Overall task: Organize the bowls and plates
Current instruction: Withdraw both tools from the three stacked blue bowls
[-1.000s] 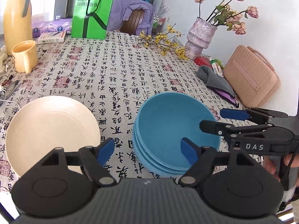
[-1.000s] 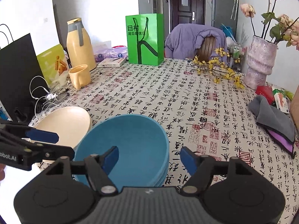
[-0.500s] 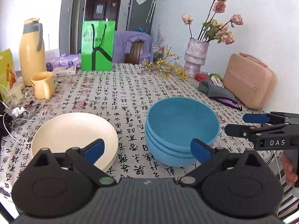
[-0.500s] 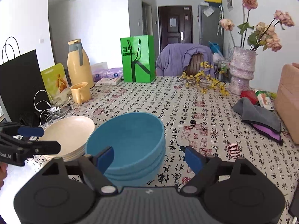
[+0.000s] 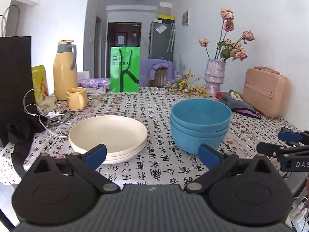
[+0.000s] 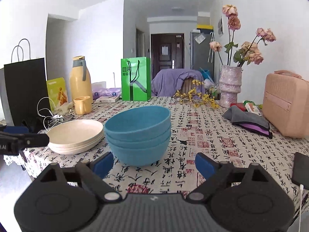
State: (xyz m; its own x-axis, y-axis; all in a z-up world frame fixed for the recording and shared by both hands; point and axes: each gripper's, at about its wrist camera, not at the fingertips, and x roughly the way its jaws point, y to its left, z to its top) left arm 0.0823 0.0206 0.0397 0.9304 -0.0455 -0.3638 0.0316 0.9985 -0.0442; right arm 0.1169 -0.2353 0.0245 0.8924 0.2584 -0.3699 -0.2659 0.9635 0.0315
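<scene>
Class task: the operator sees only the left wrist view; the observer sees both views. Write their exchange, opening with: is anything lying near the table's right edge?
Observer: Yes, a dark phone lies flat there.
Operator: Is it plugged in?
Observer: A white cable shows at its near end.
Operator: And the right gripper's jaws?
Observer: The right gripper is open, its jaws have just been opening, nothing between them; the blue bowls stand beyond.

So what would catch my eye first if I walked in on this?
Probably the stack of blue bowls mid-table on the calligraphy-print tablecloth, with a stack of cream plates just to its left. Behind stand a bright green gift bag and a vase of dried roses at the right.
</scene>
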